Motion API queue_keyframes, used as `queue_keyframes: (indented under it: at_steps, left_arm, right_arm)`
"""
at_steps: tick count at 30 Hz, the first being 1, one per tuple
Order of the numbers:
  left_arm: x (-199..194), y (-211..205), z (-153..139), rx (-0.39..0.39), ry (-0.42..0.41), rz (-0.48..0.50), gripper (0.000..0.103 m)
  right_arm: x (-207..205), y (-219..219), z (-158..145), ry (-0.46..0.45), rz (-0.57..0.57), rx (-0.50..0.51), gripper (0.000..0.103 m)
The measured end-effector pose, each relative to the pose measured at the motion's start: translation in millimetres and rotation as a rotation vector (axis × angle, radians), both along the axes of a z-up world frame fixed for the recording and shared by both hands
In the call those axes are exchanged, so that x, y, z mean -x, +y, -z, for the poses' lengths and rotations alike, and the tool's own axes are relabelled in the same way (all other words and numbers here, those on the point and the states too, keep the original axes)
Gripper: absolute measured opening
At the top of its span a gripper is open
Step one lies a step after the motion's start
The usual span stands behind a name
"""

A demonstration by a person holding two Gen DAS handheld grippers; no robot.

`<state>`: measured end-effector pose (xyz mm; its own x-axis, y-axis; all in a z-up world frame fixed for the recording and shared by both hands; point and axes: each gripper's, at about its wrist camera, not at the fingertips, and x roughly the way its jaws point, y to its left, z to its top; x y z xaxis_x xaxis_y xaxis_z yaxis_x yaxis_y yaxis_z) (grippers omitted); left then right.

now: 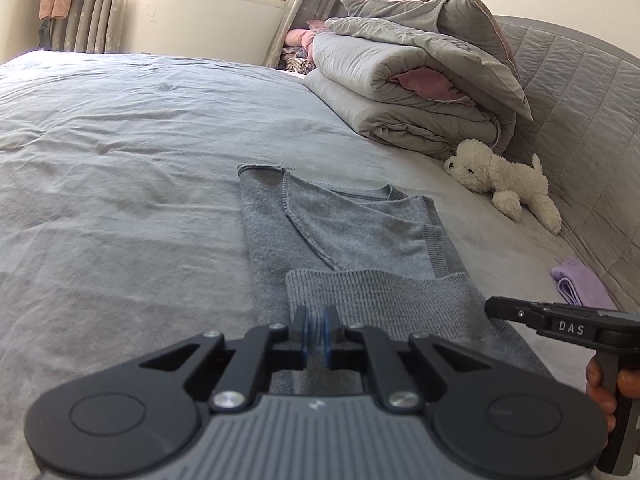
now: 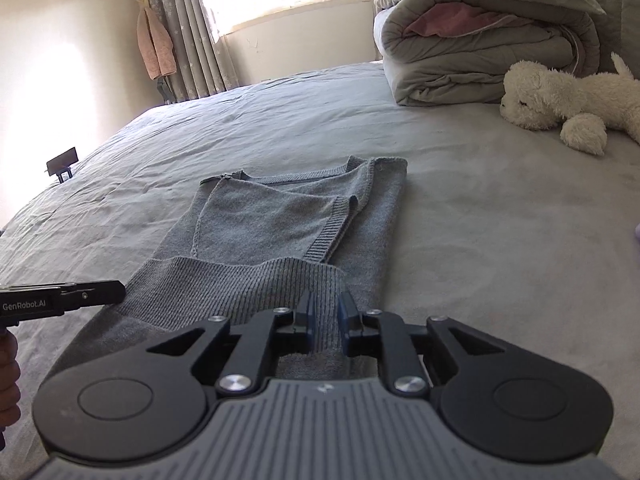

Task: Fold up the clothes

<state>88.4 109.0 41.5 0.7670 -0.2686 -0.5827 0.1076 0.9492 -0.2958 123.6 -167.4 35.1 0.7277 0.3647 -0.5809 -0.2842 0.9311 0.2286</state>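
Sweater: a grey knit sweater (image 1: 348, 236) lies flat on the bed (image 1: 120, 160), near the middle, with its sleeves already laid in over the body
Hem: the ribbed bottom edge (image 2: 240, 292) is turned up toward the neck, so the next fold looks like bottom to top
Left gripper (image 1: 316, 330): its jaws are pinched tight on the left part of the ribbed edge, so the cloth can be lifted without slipping
Right gripper (image 2: 326, 324): its jaws are a little apart with the right part of the edge between them; the blue pads do not seem to press the cloth, so this side is not held
Why two hands: one at each side of the edge keeps the fold straight
Hand: a person's hand (image 1: 600, 384) holds the right tool's handle
Other things: a white toy dog (image 1: 504, 176), a folded quilt (image 1: 408, 80) and a small purple cloth (image 1: 580, 284) lie well apart from the sweater, so the fold has room
Watch out: if only the left side lifts, I think the fold goes crooked
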Motion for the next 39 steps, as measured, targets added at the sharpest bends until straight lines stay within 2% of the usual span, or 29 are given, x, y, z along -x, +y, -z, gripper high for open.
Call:
queue_keyframes:
  at_steps: [1,2,3,5,6,7,8,9,11,13,18,25,28,31,34,37,38,39]
  left_arm:
    - [-1.0,1.2,0.3,0.013,0.007,0.000,0.007]
    - [-1.9,2.9,0.5,0.027,0.012,0.003,0.011]
    - [-2.8,4.1,1.0,0.039,0.019,0.009,0.014]
    - [-4.6,4.6,3.0,0.046,0.032,0.017,0.026]
    - [-5.4,4.3,4.3,0.045,0.039,0.021,0.028]
    - [-6.3,3.9,5.6,0.042,0.045,0.024,0.028]
    - [-6.8,2.7,6.8,0.032,0.049,0.030,0.027]
    - [-6.8,1.4,6.7,0.018,0.048,0.036,0.019]
    - [-4.6,-3.5,4.0,-0.030,0.028,0.050,0.011]
    - [-2.6,-4.4,0.1,-0.045,0.004,0.054,0.007]
    - [3.1,-6.2,-9.6,-0.061,-0.065,0.060,0.006]
    - [3.6,4.7,-17.0,0.018,-0.103,0.015,0.006]
    - [2.5,9.5,-17.8,0.049,-0.110,-0.011,0.006]
    - [-1.1,4.7,-11.6,0.016,-0.080,-0.012,0.006]
    - [-4.2,-3.3,-0.5,-0.055,-0.031,-0.004,0.007]
    - [-5.7,0.2,2.4,-0.064,-0.004,-0.030,0.012]
    - [-5.9,2.6,2.3,-0.060,0.001,-0.042,0.018]
    - [-5.3,5.7,1.1,-0.052,0.001,-0.055,0.021]
  right_arm:
    - [-0.9,-0.1,1.8,0.017,-0.001,-0.011,0.029]
    - [-0.7,1.2,2.7,0.024,-0.007,-0.007,0.042]
    - [-0.6,2.5,3.6,0.032,-0.014,-0.004,0.044]
    - [0.0,5.4,5.5,0.043,-0.026,0.006,0.044]
    - [1.4,7.9,6.2,0.033,-0.030,0.025,0.044]
    - [2.9,11.2,6.2,0.019,-0.033,0.048,0.042]
    - [4.4,14.1,6.0,0.006,-0.036,0.070,0.034]
    - [5.8,16.0,5.2,-0.006,-0.040,0.089,0.029]
    - [8.7,19.8,3.2,-0.033,-0.037,0.132,0.018]
    - [10.9,19.3,1.8,-0.061,-0.026,0.154,0.010]
    - [19.8,24.2,-4.9,-0.166,0.003,0.210,0.007]
    - [31.2,31.0,-18.8,-0.329,0.017,0.252,0.006]
    - [29.9,32.3,-22.4,-0.360,0.030,0.261,0.006]
    - [15.0,33.2,-11.2,-0.274,0.029,0.276,0.006]
    - [0.2,35.1,15.5,-0.127,0.010,0.287,0.007]
    - [2.5,36.3,12.6,-0.128,0.023,0.291,0.011]
    - [3.3,36.0,9.5,-0.130,0.029,0.288,0.018]
    - [4.5,33.8,5.4,-0.132,0.042,0.277,0.019]
